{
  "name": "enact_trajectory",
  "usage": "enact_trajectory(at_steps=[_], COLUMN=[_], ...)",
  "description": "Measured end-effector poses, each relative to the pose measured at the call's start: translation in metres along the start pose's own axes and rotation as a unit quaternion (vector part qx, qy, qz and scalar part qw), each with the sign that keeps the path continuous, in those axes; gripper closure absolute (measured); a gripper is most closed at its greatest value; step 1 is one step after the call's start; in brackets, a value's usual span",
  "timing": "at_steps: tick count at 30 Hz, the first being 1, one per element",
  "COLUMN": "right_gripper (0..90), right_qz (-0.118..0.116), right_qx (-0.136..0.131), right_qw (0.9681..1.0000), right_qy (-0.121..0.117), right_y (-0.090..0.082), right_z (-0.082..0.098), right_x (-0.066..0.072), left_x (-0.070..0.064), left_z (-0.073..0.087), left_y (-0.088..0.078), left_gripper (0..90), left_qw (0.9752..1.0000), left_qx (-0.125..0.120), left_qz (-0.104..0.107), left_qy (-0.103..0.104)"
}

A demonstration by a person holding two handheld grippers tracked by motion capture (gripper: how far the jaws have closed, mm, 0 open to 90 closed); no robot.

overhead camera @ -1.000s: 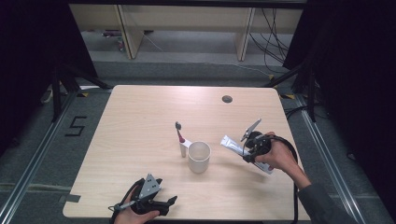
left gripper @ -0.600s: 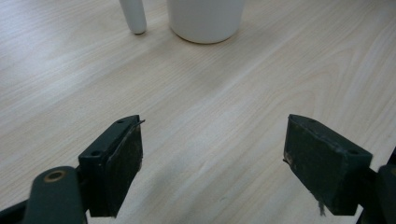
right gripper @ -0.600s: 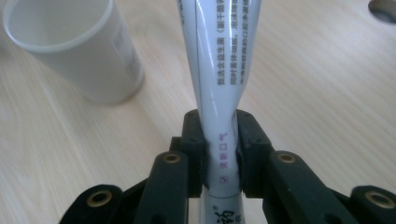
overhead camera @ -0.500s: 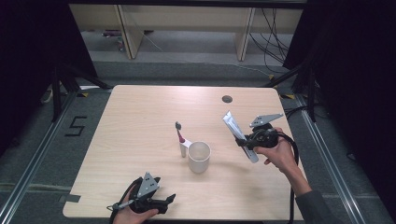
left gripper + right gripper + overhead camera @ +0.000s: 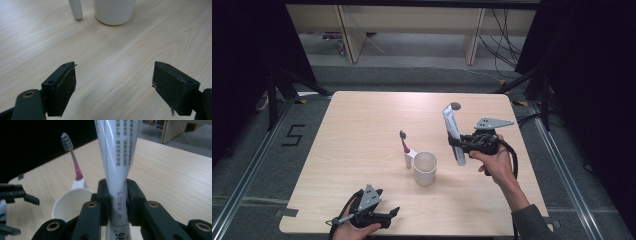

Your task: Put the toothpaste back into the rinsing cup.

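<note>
My right gripper is shut on a white toothpaste tube, which it holds nearly upright in the air to the right of a white cup. The tube's crimped end points up and away. A pink toothbrush stands in a white holder on the cup's left side. At the table's near edge my left gripper rests open with nothing between its jaws, aimed at the cup.
The wooden table carries a small dark round mark near its far edge. A black cable trails from the right gripper. Shelving legs and cables stand on the floor beyond the table.
The right gripper has lifted the toothpaste tube off the table and tipped it from lying flat to nearly upright. The left gripper has stayed put.
</note>
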State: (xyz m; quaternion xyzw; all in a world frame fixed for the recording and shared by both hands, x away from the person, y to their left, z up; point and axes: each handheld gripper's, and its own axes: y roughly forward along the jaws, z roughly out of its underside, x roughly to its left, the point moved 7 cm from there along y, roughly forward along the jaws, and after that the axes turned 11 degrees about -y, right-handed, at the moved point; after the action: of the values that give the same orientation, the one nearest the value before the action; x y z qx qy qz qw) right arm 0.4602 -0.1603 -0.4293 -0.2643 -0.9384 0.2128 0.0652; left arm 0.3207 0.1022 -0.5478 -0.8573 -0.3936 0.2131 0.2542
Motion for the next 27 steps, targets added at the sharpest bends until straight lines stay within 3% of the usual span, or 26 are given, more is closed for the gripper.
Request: enact_trajectory(at_steps=[4, 5, 6, 8, 9, 11, 13, 14, 15, 21, 22, 23, 25, 27], right_gripper=[75.8, 75.8, 75.8, 75.8, 75.8, 75.8, 75.8, 75.8, 75.8, 75.8, 75.8, 75.7, 75.8, 75.7], right_qz=[-0.009, -0.013, -0.012, -0.019, -0.020, -0.020, -0.025, -0.027, -0.029, -0.045, -0.043, -0.041, -0.048, -0.051], right_qx=[-0.024, -0.028, -0.029, -0.029, -0.037, -0.043, -0.045, -0.049, -0.052, -0.057, -0.052, -0.054, -0.052, -0.055], right_qw=[0.9996, 0.9992, 0.9994, 0.9993, 0.9991, 0.9989, 0.9986, 0.9984, 0.9982, 0.9974, 0.9977, 0.9977, 0.9975, 0.9972], right_qy=[0.011, 0.024, 0.009, 0.010, -0.001, 0.004, 0.015, 0.008, 0.010, 0.005, 0.012, -0.002, 0.003, 0.005], right_y=[0.009, 0.011, 0.013, 0.017, 0.019, 0.020, 0.022, 0.023, 0.024, 0.036, 0.038, 0.041, 0.044, 0.047], right_z=[-0.009, -0.011, -0.013, -0.016, -0.019, -0.024, -0.029, -0.031, -0.033, -0.038, -0.037, -0.037, -0.037, -0.037], right_x=[0.007, 0.011, 0.011, 0.017, 0.018, 0.020, 0.025, 0.025, 0.027, 0.039, 0.040, 0.040, 0.043, 0.044], left_x=[-0.002, -0.001, -0.002, 0.000, -0.002, -0.003, -0.002, -0.002, 0.000, 0.000, -0.004, -0.002, -0.004, -0.002], left_z=[-0.001, -0.001, -0.001, 0.000, -0.001, -0.001, 0.000, -0.001, -0.001, 0.000, -0.001, 0.000, -0.001, -0.001], left_y=[0.001, 0.001, 0.001, 0.000, 0.001, 0.001, 0.000, 0.001, 0.000, 0.000, 0.002, 0.000, 0.001, -0.001], left_gripper=[18.8, 18.8, 18.8, 18.8, 18.8, 18.8, 18.8, 18.8, 18.8, 18.8, 18.8, 18.8, 18.8, 18.8], left_qw=[0.9998, 0.9999, 0.9997, 1.0000, 0.9998, 0.9998, 0.9999, 0.9998, 1.0000, 1.0000, 0.9997, 1.0000, 0.9997, 1.0000], left_qx=[-0.014, -0.010, -0.014, -0.003, -0.011, -0.013, -0.005, -0.013, -0.001, -0.002, -0.015, -0.003, -0.013, -0.005], left_qz=[0.007, 0.006, 0.008, 0.002, 0.008, 0.007, 0.008, 0.010, 0.002, 0.004, 0.010, 0.007, 0.011, 0.007], left_qy=[-0.016, -0.012, -0.017, -0.005, -0.012, -0.016, -0.008, -0.013, -0.002, 0.000, -0.016, -0.005, -0.016, -0.004])
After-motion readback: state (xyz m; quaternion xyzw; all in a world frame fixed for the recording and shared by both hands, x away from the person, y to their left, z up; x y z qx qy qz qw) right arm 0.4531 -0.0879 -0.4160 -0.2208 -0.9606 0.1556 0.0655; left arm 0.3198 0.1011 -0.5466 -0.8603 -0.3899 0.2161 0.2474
